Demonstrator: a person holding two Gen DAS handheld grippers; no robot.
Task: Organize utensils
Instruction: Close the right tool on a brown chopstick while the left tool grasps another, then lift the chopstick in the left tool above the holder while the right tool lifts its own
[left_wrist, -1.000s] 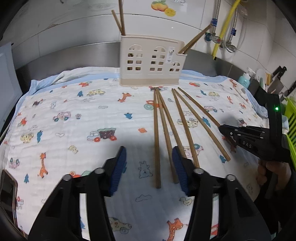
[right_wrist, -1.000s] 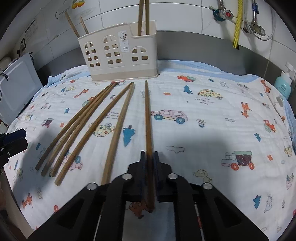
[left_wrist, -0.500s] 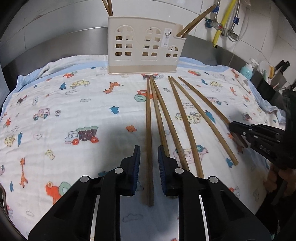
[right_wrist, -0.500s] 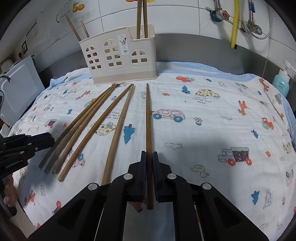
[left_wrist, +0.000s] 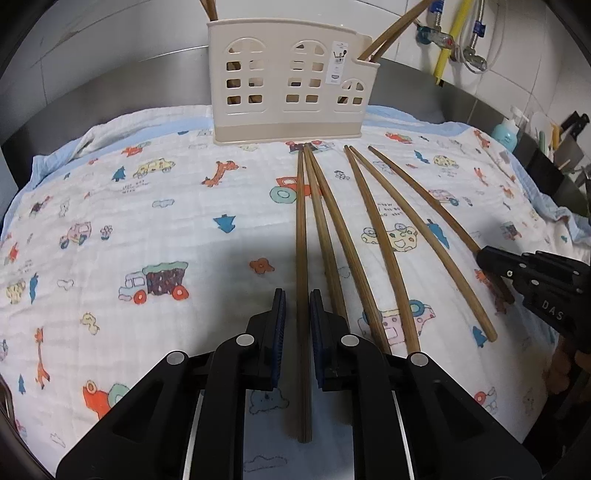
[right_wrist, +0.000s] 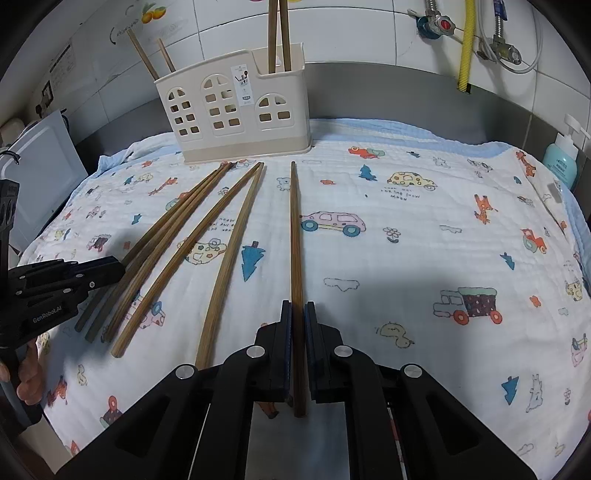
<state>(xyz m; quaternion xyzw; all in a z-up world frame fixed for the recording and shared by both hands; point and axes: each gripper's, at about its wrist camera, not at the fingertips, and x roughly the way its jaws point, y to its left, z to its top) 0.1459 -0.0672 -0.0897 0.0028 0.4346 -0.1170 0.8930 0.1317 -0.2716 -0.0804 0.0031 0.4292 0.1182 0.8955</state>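
Several long wooden chopsticks lie fanned out on a cartoon-print cloth (left_wrist: 147, 229) in front of a cream utensil holder (left_wrist: 288, 122) (right_wrist: 236, 144), which has chopsticks standing in its end compartments. My left gripper (left_wrist: 297, 295) straddles the leftmost chopstick (left_wrist: 301, 221). Its jaws are closing, and a thin gap still shows beside the stick. My right gripper (right_wrist: 297, 306) is shut on the rightmost chopstick (right_wrist: 294, 229), which rests on the cloth. Each gripper also shows in the other's view: the right gripper (left_wrist: 484, 254) and the left gripper (right_wrist: 110, 267).
A teal soap bottle (right_wrist: 559, 162) stands at the cloth's right edge, with knives and utensils (left_wrist: 569, 147) beyond it. A white appliance (right_wrist: 40, 177) sits at the left. Taps and a yellow hose (right_wrist: 465, 44) run along the tiled wall behind the holder.
My left gripper has moved forward and down over the leftmost chopstick, and its jaws have narrowed around it. The right gripper has stayed shut on its chopstick.
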